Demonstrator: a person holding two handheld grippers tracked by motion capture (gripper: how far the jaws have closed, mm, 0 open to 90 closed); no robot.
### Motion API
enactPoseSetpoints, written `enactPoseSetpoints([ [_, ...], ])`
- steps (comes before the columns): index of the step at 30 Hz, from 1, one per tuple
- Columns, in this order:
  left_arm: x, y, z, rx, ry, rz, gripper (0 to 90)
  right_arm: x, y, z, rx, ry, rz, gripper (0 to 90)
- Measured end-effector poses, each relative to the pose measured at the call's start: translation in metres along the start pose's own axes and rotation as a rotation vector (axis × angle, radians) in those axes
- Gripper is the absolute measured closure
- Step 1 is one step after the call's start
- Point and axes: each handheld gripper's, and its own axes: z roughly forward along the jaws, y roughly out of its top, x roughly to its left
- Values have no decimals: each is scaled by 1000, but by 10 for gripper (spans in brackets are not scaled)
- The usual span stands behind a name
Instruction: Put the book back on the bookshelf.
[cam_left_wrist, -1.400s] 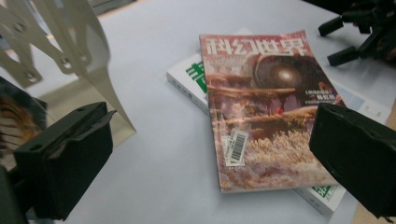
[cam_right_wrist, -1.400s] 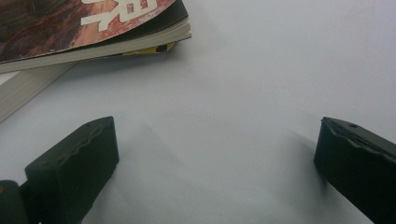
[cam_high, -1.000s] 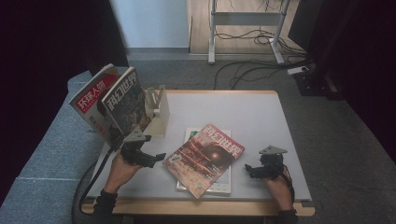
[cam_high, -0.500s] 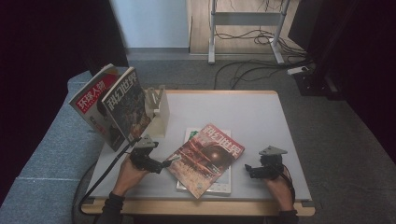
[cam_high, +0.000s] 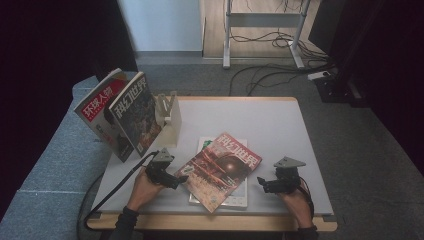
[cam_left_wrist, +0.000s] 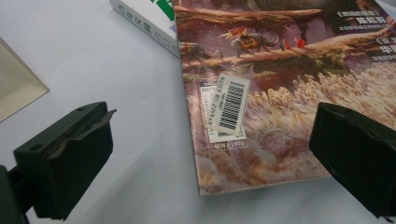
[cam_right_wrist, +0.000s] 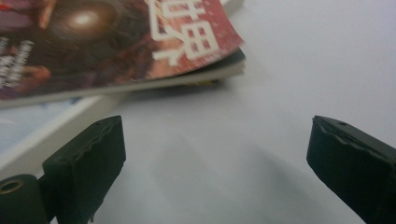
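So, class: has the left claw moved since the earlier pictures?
Yes. In the high view the left claw has come down from beside the book stand toward the table's near edge, at the red magazine's corner.

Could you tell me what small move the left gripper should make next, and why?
Probably ease the left gripper forward and shut it on the near corner of the top magazine. Its jaws stand open, straddling that corner by the barcode sticker, with nothing held. The right gripper sits open on the table, apart from the stack.
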Motion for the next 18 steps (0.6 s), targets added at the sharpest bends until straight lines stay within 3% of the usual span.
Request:
enactPoseSetpoints([
  [18,-5,-3,10,22,-70,7,60,31,23,17,-12,125,-37,0],
])
